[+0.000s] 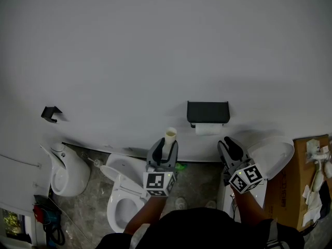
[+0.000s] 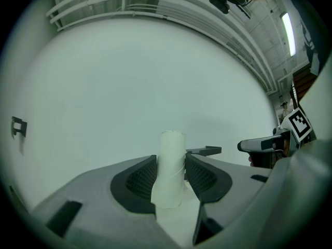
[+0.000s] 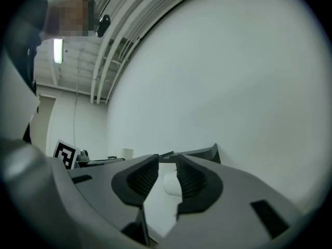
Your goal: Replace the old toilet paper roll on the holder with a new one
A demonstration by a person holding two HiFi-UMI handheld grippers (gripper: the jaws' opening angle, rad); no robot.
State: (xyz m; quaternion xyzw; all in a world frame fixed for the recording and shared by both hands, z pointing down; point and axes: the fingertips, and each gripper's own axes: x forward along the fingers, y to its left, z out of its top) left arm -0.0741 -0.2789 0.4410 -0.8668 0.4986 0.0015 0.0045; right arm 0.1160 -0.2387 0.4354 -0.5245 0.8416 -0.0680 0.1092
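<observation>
Left tool [image 1: 166, 145] is clamped on the bare cardboard tube [image 1: 170, 135], upright and apart from the wall. Right tool [image 1: 232, 143] has its jaws a narrow gap apart with nothing gripped, just beside the black holder [image 1: 208, 111], where a white roll [image 1: 209, 129] sits under the cover. Swap looks nearly done, so the next move probably calls for getting rid of the old tube
</observation>
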